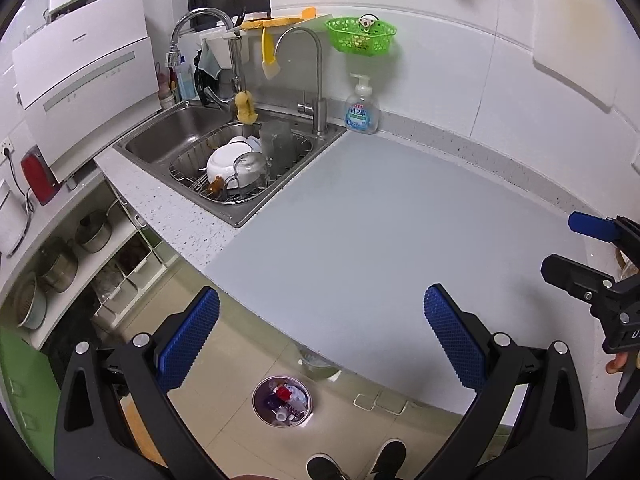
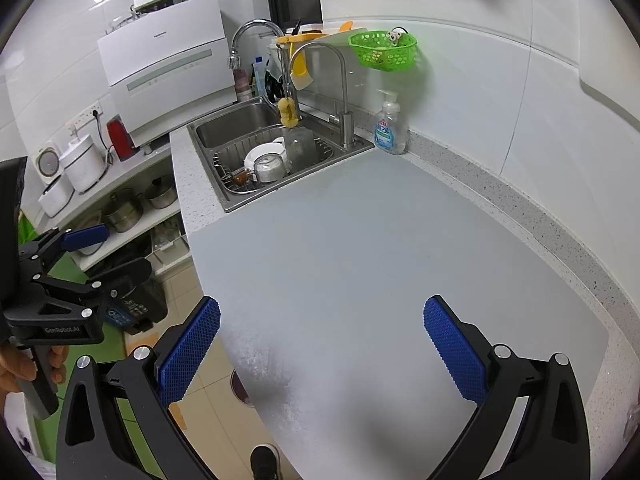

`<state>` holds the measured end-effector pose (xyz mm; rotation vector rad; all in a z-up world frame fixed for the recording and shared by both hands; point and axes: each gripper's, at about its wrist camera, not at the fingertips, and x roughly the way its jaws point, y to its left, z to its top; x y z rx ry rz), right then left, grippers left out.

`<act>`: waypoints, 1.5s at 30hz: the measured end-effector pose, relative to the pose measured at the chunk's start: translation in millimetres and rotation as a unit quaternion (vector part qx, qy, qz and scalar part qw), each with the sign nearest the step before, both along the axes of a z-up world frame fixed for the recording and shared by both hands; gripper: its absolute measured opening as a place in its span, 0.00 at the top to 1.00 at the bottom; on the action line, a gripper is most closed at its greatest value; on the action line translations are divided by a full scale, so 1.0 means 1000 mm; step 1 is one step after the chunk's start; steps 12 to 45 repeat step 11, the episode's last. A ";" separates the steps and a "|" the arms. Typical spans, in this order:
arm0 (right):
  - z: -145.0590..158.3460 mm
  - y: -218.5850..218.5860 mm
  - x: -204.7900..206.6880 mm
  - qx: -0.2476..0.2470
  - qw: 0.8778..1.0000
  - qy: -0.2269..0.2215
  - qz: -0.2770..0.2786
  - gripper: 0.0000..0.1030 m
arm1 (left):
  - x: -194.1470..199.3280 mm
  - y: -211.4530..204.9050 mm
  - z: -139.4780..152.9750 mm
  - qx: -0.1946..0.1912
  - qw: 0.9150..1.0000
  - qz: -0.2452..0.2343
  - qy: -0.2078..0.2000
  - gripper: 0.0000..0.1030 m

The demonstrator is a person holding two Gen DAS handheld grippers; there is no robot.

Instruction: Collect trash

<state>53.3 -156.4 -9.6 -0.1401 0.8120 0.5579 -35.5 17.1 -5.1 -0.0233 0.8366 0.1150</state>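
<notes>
Both jaws spread wide — left gripper (image 1: pixel 322 334) empty | right gripper (image 2: pixel 322 346) empty — above countertop (image 2: pixel 360 248)

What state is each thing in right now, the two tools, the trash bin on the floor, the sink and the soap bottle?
Left tool: open, holding nothing.
Right tool: open, holding nothing.
Trash bin: on the floor, uncovered, with trash inside.
Sink: rack in it loaded with dishes; no water seen running.
Soap bottle: upright at the wall beside the sink.
Green basket: hanging on the wall.
</notes>
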 end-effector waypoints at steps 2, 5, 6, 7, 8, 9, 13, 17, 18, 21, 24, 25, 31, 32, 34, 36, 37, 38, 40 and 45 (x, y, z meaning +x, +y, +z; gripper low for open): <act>0.000 -0.001 -0.001 0.000 1.000 -0.001 -0.001 0.05 | 0.001 0.001 0.000 -0.003 1.000 -0.001 0.002 0.03; 0.000 -0.002 -0.001 0.000 1.000 -0.001 -0.001 0.05 | 0.004 0.002 -0.001 -0.007 1.000 -0.002 0.015 0.03; 0.000 -0.001 -0.001 0.001 1.000 -0.001 -0.001 0.05 | 0.003 0.002 -0.002 -0.008 1.000 -0.002 0.019 0.03; 0.000 -0.002 -0.001 0.000 1.000 -0.001 -0.001 0.05 | 0.004 0.002 -0.003 -0.011 1.000 -0.001 0.024 0.03; 0.000 -0.002 -0.001 0.000 1.000 -0.001 -0.001 0.05 | 0.004 0.002 -0.003 -0.010 1.000 -0.001 0.025 0.03; 0.000 -0.001 -0.001 0.000 1.000 -0.001 -0.001 0.05 | 0.004 0.003 -0.003 -0.010 1.000 0.001 0.026 0.03; 0.000 -0.002 -0.001 0.001 1.000 -0.001 -0.001 0.05 | 0.003 0.003 -0.003 -0.013 1.000 0.000 0.025 0.03; 0.000 -0.002 -0.001 0.001 1.000 -0.001 -0.001 0.05 | 0.003 0.003 -0.003 -0.013 1.000 0.000 0.025 0.03; 0.000 -0.002 -0.001 0.001 1.000 -0.001 -0.001 0.05 | 0.003 0.003 -0.003 -0.013 1.000 0.000 0.025 0.03; 0.000 -0.002 -0.001 0.001 1.000 -0.001 -0.001 0.05 | 0.003 0.003 -0.003 -0.013 1.000 0.000 0.025 0.03; 0.000 -0.002 -0.001 0.001 1.000 -0.001 -0.001 0.05 | 0.003 0.003 -0.003 -0.013 1.000 0.000 0.025 0.03; 0.000 -0.002 -0.001 0.001 1.000 -0.001 -0.001 0.05 | 0.003 0.003 -0.003 -0.013 1.000 0.000 0.025 0.03; 0.000 -0.002 -0.001 0.001 1.000 -0.001 -0.001 0.05 | 0.003 0.003 -0.003 -0.013 1.000 0.000 0.025 0.03; 0.000 -0.002 -0.001 0.001 1.000 -0.001 -0.001 0.05 | 0.003 0.003 -0.003 -0.013 1.000 0.000 0.025 0.03; 0.000 -0.002 -0.001 0.001 1.000 -0.001 -0.001 0.05 | 0.003 0.003 -0.003 -0.013 1.000 0.000 0.025 0.03; 0.000 -0.002 -0.001 0.001 1.000 -0.001 -0.001 0.05 | 0.003 0.003 -0.003 -0.013 1.000 0.000 0.025 0.03; 0.000 -0.002 -0.001 0.001 1.000 -0.001 -0.001 0.05 | 0.003 0.003 -0.003 -0.013 1.000 0.000 0.025 0.03; 0.000 -0.002 -0.001 0.001 1.000 -0.001 -0.001 0.05 | 0.003 0.003 -0.003 -0.013 1.000 0.000 0.025 0.03; 0.000 -0.002 -0.001 0.001 1.000 -0.001 -0.001 0.05 | 0.003 0.003 -0.003 -0.013 1.000 0.000 0.025 0.03; 0.000 -0.002 -0.001 0.001 1.000 -0.001 -0.001 0.05 | 0.003 0.003 -0.003 -0.013 1.000 0.000 0.025 0.03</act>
